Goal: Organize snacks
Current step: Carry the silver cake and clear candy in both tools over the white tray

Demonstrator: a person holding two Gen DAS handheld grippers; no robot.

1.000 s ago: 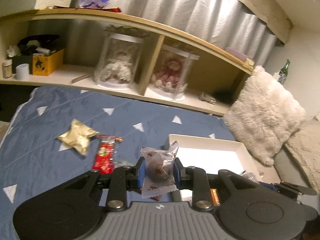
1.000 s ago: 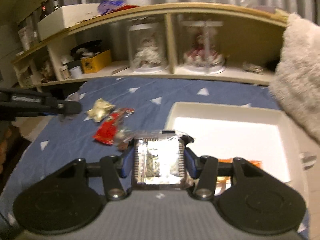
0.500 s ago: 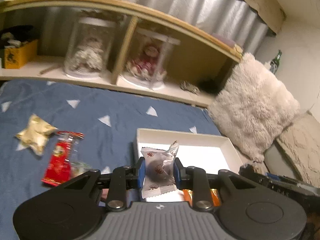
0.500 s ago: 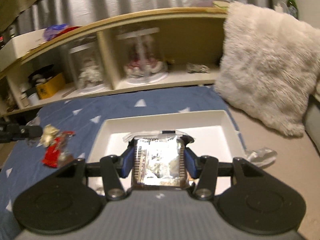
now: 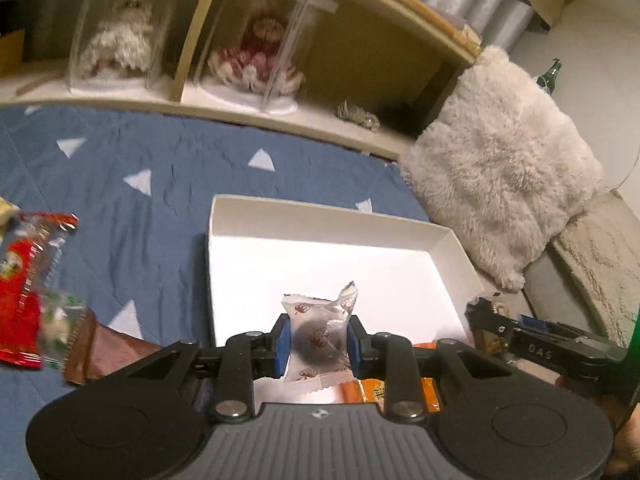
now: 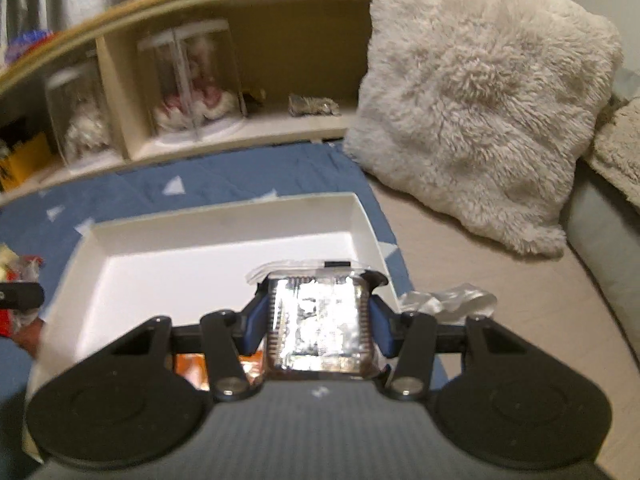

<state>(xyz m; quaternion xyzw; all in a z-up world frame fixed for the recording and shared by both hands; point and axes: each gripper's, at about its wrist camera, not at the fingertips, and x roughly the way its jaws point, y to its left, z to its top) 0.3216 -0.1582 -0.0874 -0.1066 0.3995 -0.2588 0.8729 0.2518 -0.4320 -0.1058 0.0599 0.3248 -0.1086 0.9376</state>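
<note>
Small white-wrapped sweet [image 5: 318, 338] pinched between the pads of the left gripper [image 5: 317, 346]; clear-wrapped silvery snack pack [image 6: 318, 326] clamped in the right gripper [image 6: 318, 328]. Both poised over the near end of the white tray [image 5: 320, 210], an orange packet [image 5: 370, 390] already lying under the tools. Step in hand, by the look of it: delivery — carried, not yet released. Next: lowering toward the tray floor, then spreading the jaws, clear of the orange packet. Plenty of bare tray ahead; low walls left and right. More snacks [image 5: 24, 280] off left on the blue cover [image 5: 160, 208], fluffy cushion [image 5: 500, 160] ahead-right, well apart.
</note>
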